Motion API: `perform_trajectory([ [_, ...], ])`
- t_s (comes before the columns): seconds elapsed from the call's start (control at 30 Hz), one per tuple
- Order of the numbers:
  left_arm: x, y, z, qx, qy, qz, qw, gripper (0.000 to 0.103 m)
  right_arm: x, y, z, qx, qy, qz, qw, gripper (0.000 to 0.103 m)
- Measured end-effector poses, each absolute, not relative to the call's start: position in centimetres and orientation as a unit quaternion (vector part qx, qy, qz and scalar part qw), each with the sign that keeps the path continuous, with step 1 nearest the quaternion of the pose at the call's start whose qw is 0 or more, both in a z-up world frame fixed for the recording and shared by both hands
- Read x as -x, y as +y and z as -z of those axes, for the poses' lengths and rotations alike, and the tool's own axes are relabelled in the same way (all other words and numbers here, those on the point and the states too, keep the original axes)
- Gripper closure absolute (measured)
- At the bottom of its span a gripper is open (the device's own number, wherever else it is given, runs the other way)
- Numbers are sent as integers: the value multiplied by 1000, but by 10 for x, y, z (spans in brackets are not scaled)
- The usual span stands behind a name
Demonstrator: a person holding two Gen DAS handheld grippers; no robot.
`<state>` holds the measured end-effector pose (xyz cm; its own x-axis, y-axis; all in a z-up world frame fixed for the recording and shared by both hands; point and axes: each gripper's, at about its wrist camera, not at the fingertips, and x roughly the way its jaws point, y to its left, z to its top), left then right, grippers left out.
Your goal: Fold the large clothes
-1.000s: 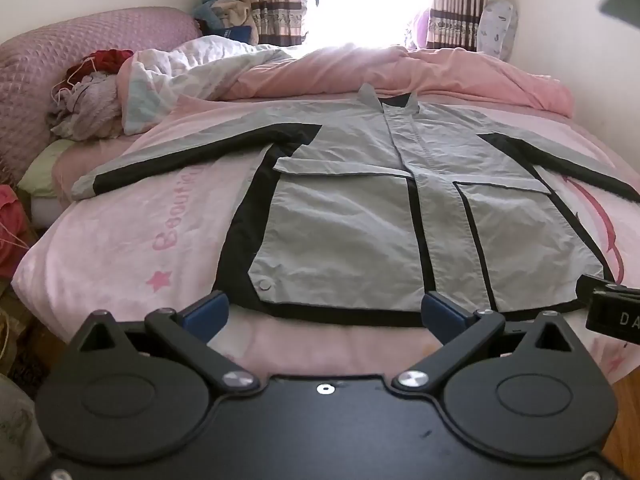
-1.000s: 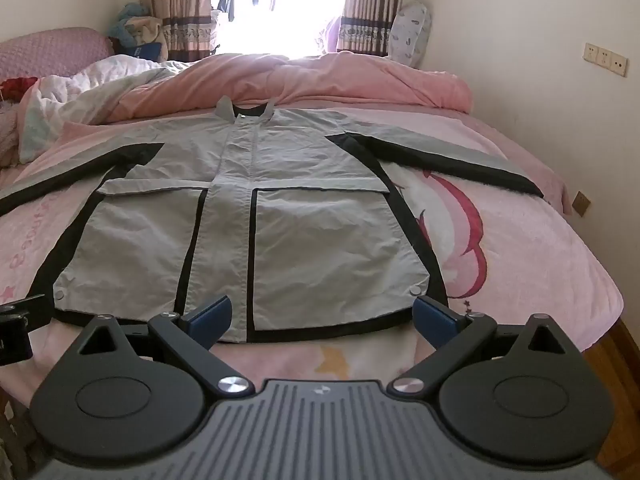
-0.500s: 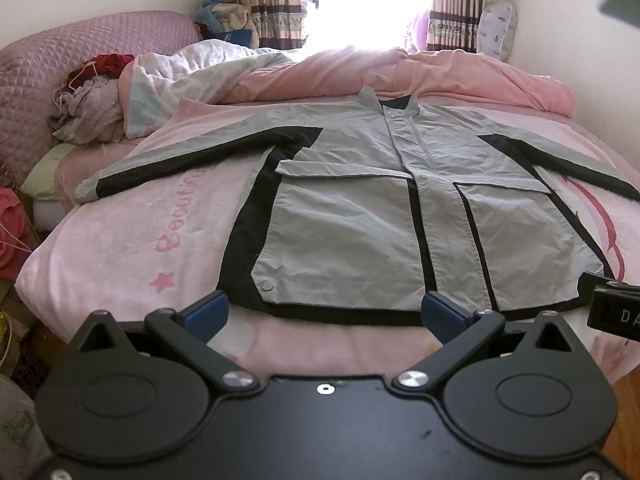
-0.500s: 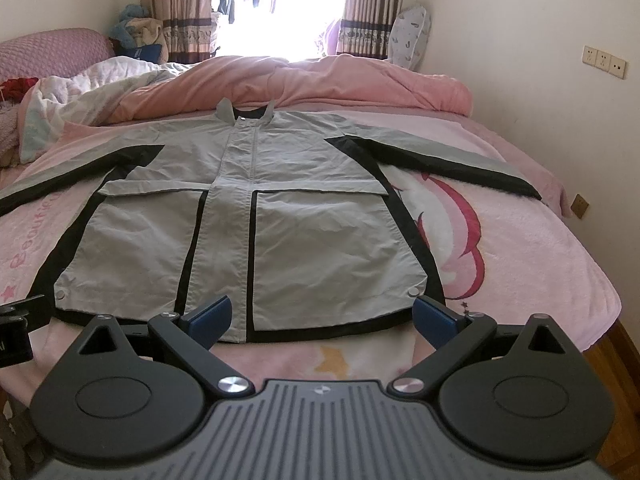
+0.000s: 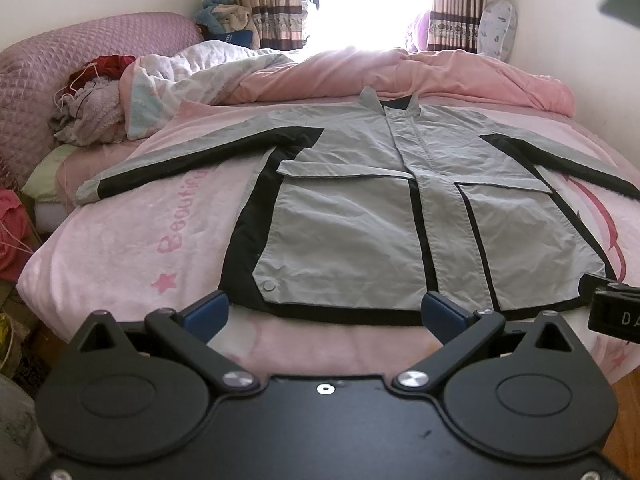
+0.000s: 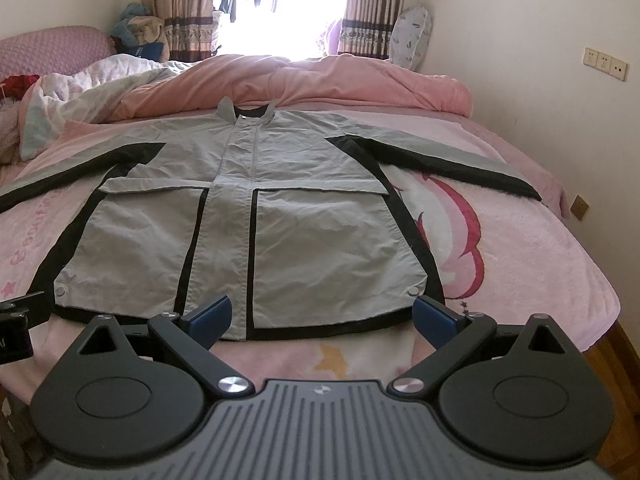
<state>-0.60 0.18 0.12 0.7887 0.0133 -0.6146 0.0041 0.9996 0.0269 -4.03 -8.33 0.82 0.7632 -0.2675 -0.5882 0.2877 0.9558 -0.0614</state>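
A grey jacket with black panels (image 5: 360,216) (image 6: 256,216) lies flat and face up on the pink bed, collar at the far end, both sleeves spread out sideways. My left gripper (image 5: 324,314) is open and hovers just short of the hem's left half, nothing between its blue pads. My right gripper (image 6: 322,316) is open too, just short of the hem's right half. Each gripper shows at the edge of the other's view: the right one (image 5: 612,308) and the left one (image 6: 20,320).
The pink bedsheet (image 5: 120,240) ends at the near edge under the grippers. A bunched pink duvet (image 6: 340,80) and a white quilt (image 5: 192,68) lie beyond the collar. A pile of clothes (image 5: 88,108) sits far left. A wall (image 6: 540,80) runs close along the right.
Both grippers have eased slightly forward and up toward the hem. The jacket has not moved and both jaws stay open.
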Motion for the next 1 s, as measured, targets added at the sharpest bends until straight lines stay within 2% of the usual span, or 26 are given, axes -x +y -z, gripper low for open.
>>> perform_trajectory([
  [1.0, 5, 1, 1, -13, 326, -1, 945, 0, 39, -81, -5, -9, 314, 147, 938, 0],
])
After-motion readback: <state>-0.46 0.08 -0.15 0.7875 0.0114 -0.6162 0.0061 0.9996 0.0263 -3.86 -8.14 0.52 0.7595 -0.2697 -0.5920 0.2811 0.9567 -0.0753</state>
